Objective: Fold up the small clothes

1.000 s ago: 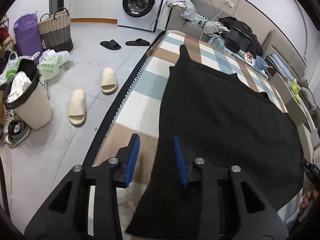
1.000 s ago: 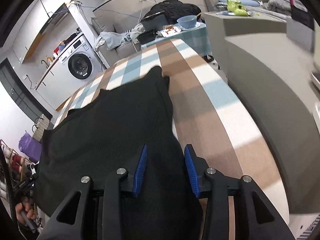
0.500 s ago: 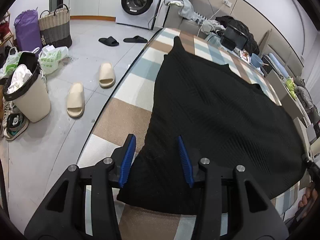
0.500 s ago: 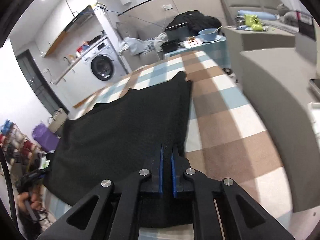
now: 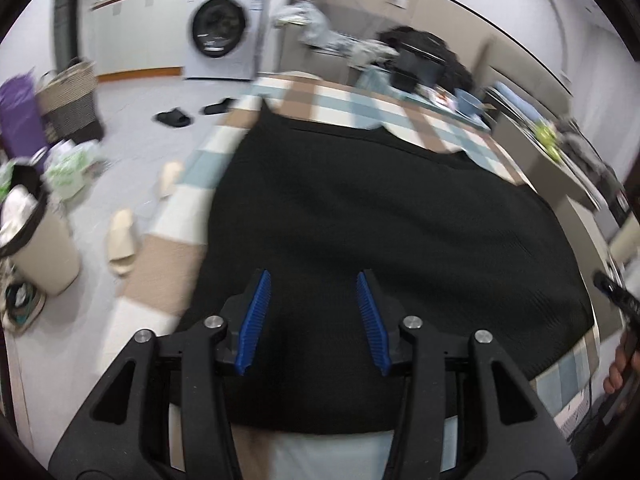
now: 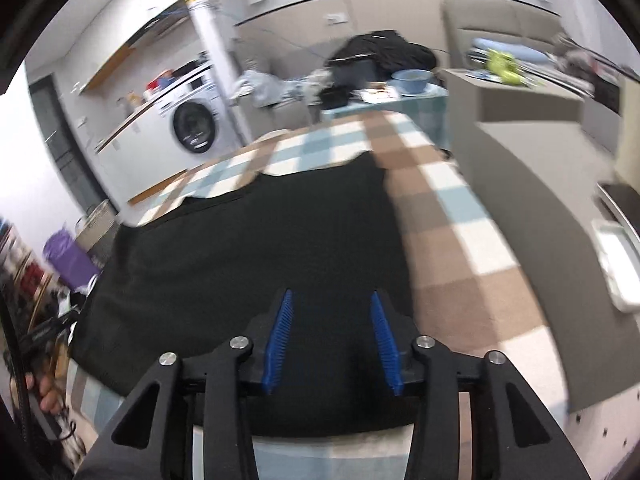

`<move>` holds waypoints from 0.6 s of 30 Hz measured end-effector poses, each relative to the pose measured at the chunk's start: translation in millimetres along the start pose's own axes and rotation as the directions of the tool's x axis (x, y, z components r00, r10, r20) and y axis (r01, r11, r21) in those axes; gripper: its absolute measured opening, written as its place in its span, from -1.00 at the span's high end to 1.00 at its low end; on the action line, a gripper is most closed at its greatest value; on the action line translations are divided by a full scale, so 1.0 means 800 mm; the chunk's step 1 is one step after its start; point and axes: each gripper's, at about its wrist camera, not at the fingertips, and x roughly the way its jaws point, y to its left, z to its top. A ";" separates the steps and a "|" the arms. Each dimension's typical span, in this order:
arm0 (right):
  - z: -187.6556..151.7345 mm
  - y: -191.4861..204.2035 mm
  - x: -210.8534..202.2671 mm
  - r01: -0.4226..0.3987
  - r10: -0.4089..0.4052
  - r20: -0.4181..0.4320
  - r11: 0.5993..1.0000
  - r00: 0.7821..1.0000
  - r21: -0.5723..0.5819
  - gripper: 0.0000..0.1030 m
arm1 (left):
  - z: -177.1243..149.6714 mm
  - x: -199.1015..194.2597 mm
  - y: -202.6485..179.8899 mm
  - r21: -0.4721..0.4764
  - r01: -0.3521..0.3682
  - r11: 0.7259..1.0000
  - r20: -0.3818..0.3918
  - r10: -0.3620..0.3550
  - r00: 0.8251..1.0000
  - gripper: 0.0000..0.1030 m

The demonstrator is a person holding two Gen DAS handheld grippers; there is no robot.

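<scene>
Left tool [image 5: 312, 316] and right tool [image 6: 332, 340] both hover with jaws spread.

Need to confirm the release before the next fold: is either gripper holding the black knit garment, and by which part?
Nothing is held. The left gripper and right gripper are both open above the near edge of the black knit garment.

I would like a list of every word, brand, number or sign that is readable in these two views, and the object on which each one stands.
None can be read.
Washing machine: small marks on its top panel, too blurred to read.
Green-printed plastic bag on the floor: print blurred, unreadable.
Black garment and checked cloth: no text visible.
</scene>
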 end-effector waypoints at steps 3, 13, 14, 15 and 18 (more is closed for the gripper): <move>-0.002 0.039 0.030 -0.024 0.021 -0.053 0.998 0.998 -0.062 -0.07 | -0.002 0.028 -0.043 0.052 0.040 0.998 -0.055 -0.037 0.998 0.08; -0.019 0.136 0.108 -0.056 0.013 -0.164 0.964 0.986 -0.261 -0.07 | -0.015 0.068 -0.101 0.129 0.074 0.989 -0.115 -0.059 0.992 -0.04; -0.022 0.139 0.114 -0.032 -0.016 -0.169 0.960 0.986 -0.279 -0.07 | -0.016 0.069 -0.101 0.136 0.071 0.988 -0.115 -0.055 0.992 -0.04; -0.024 0.139 0.118 -0.010 -0.042 -0.173 0.956 0.984 -0.292 -0.07 | -0.017 0.069 -0.101 0.141 0.069 0.988 -0.111 -0.053 0.992 -0.04; -0.027 0.123 0.106 -0.001 -0.046 -0.169 0.963 0.985 -0.271 -0.10 | -0.017 0.066 -0.093 0.135 0.054 0.989 -0.105 -0.040 0.994 -0.04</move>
